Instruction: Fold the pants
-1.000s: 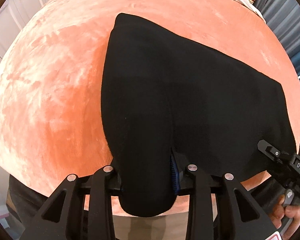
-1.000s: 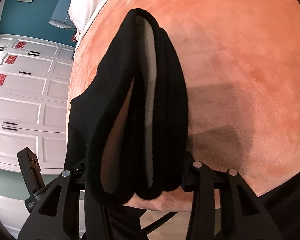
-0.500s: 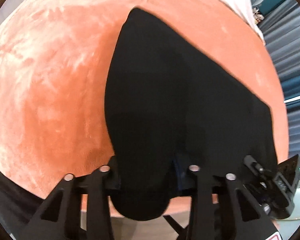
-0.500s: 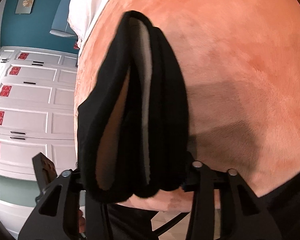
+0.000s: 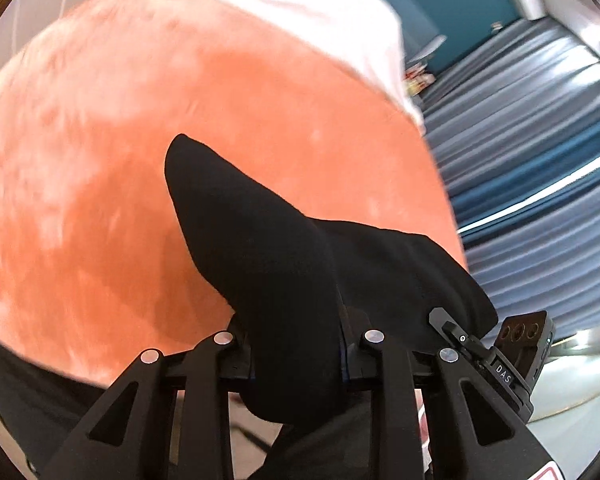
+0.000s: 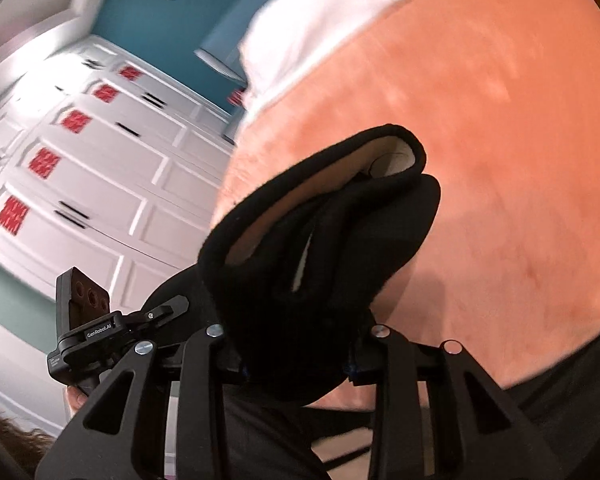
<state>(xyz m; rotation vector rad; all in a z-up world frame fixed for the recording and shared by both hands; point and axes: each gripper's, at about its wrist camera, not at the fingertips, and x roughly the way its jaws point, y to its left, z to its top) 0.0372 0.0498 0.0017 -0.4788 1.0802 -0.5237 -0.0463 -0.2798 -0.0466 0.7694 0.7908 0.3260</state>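
1. An orange plush blanket [image 5: 148, 184] fills most of both views; it covers what looks like a bed, with a white sheet [image 5: 300, 28] showing past its far edge at the top of each frame.
2. In the left wrist view, grey-blue curtains [image 5: 520, 152] run down the right side, and a teal wall sits at the upper right.
3. In the right wrist view, white panelled cupboard doors [image 6: 100, 184] with red paper squares fill the left half, and a teal wall [image 6: 172, 16] with a framed picture lies above them.
4. The black pants [image 5: 284, 272] hang bunched in the lower centre of both frames, lifted over the blanket and hiding its near part.
5. The left claw [image 5: 296, 364] is clenched on one bunch of the cloth; the right claw [image 6: 296, 360] is clenched on the other, where folded layers with pale lining [image 6: 400, 152] gape open.
6. Each view shows the other claw's black camera block at its lower edge.
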